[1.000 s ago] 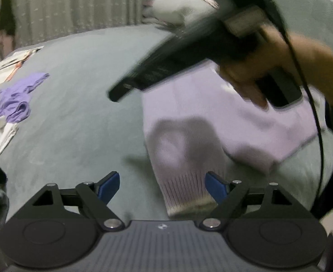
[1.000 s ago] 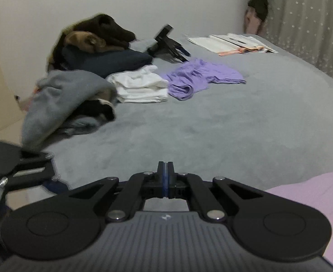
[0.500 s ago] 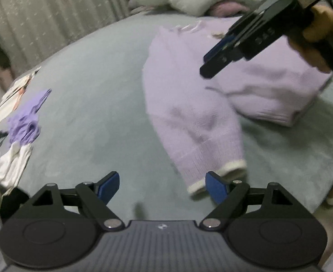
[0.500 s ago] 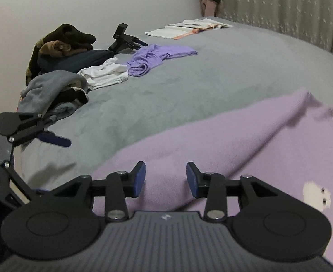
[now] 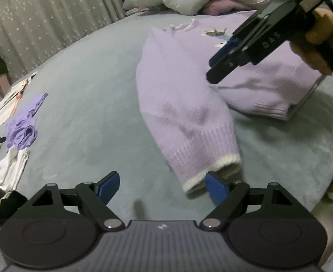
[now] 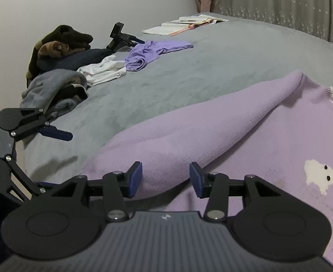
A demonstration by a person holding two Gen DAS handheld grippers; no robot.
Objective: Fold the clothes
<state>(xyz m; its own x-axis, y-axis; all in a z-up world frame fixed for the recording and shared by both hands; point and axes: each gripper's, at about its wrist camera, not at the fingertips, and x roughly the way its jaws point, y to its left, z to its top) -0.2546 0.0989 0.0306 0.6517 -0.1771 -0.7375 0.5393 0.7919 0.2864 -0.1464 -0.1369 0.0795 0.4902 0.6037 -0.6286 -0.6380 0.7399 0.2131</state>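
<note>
lilac knit sweater [image 5: 184, 95] soft, floppy, light | sleeve cuff [image 5: 211, 170] best gripped | L gripper [image 5: 161, 184] spread wide | R gripper [image 6: 165, 179] parted, nothing held

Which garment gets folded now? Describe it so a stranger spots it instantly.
On the grey bed, look to the side away from the heap of clothes. The lilac sweater lies spread there, unlike the small crumpled purple garment: knitted, white-edged cuff, pictures on its front.

The letters "DAS" stand in pale print on the right tongs [image 5: 220, 61].
</note>
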